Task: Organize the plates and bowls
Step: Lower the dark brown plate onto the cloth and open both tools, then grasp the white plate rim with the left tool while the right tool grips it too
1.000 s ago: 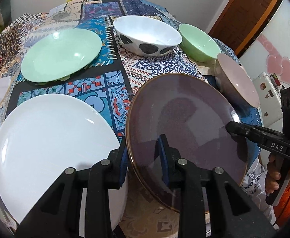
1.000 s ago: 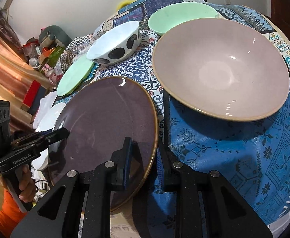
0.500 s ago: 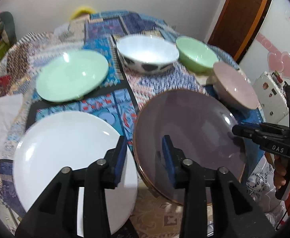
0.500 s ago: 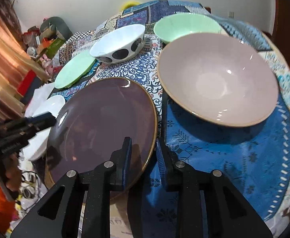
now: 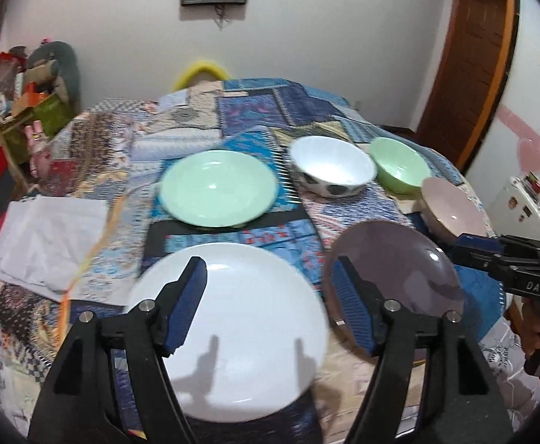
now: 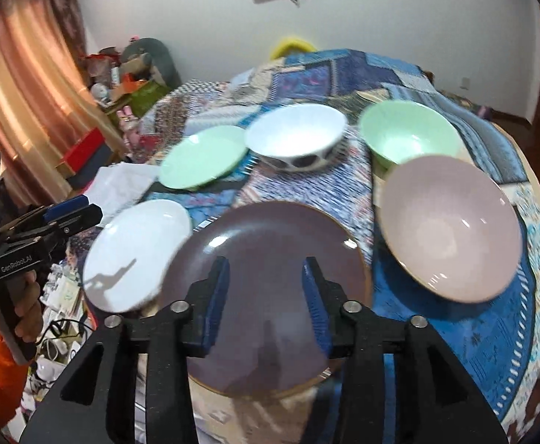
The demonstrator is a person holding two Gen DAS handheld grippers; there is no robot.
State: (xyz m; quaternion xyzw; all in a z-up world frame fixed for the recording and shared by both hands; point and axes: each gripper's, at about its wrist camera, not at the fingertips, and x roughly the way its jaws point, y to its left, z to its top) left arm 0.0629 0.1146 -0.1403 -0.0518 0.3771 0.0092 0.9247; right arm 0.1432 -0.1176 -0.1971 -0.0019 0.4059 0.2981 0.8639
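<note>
A dark purple plate (image 5: 395, 277) (image 6: 270, 277) lies on the patterned tablecloth next to a white plate (image 5: 240, 325) (image 6: 137, 248). Behind them stand a light green plate (image 5: 218, 188) (image 6: 203, 162), a white bowl with black spots (image 5: 333, 170) (image 6: 296, 140), a green bowl (image 5: 399, 170) (image 6: 410, 137) and a pink bowl (image 5: 451, 214) (image 6: 451, 225). My left gripper (image 5: 270, 303) is open and empty above the white plate. My right gripper (image 6: 266, 296) is open and empty above the purple plate.
A white cloth (image 5: 48, 236) lies at the table's left side. Cluttered shelves and boxes (image 5: 22, 103) stand at the far left by a curtain (image 6: 22, 85). A wooden door (image 5: 469, 55) is at the right. The table's front edge is close below the grippers.
Both grippers have let go of the purple plate's rim, opened wide, and pulled back and up. The purple plate now lies flat on the table.
</note>
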